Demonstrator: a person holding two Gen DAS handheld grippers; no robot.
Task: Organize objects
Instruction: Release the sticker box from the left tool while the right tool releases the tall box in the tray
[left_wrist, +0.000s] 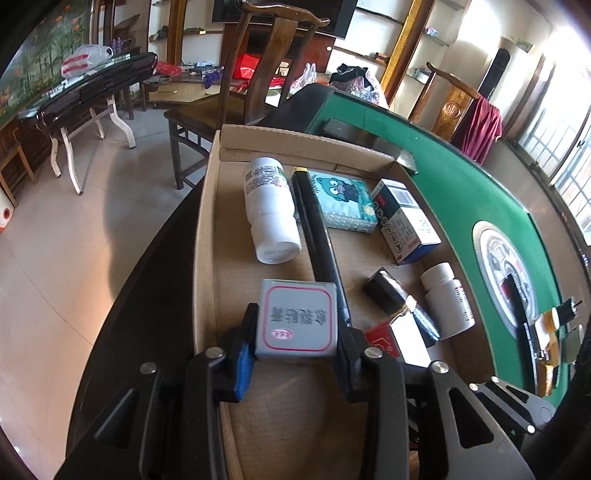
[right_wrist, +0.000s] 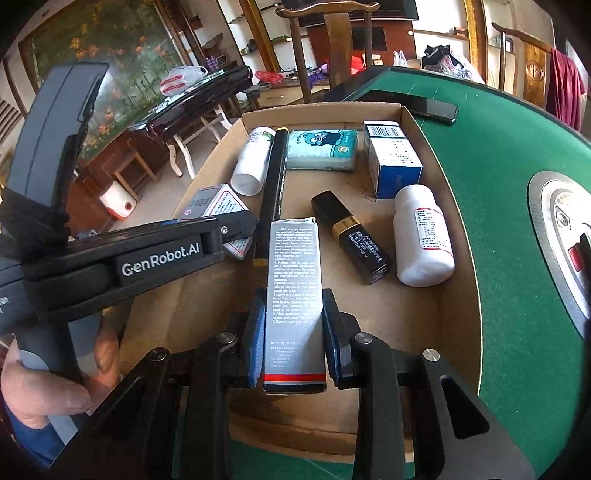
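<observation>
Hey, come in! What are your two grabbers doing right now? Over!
Left gripper shut on grey box. Right gripper shut on silver carton. Both over cardboard tray; black pen lies close by.

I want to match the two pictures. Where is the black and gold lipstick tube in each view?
Left wrist view: the black and gold lipstick tube lies lower right of centre, in the cardboard tray, just left of the small white bottle.
Right wrist view: the tube lies at centre, right of the grey carton held in the right tongs.
Shared landmark: the tissue pack with the cartoon monster.
</observation>
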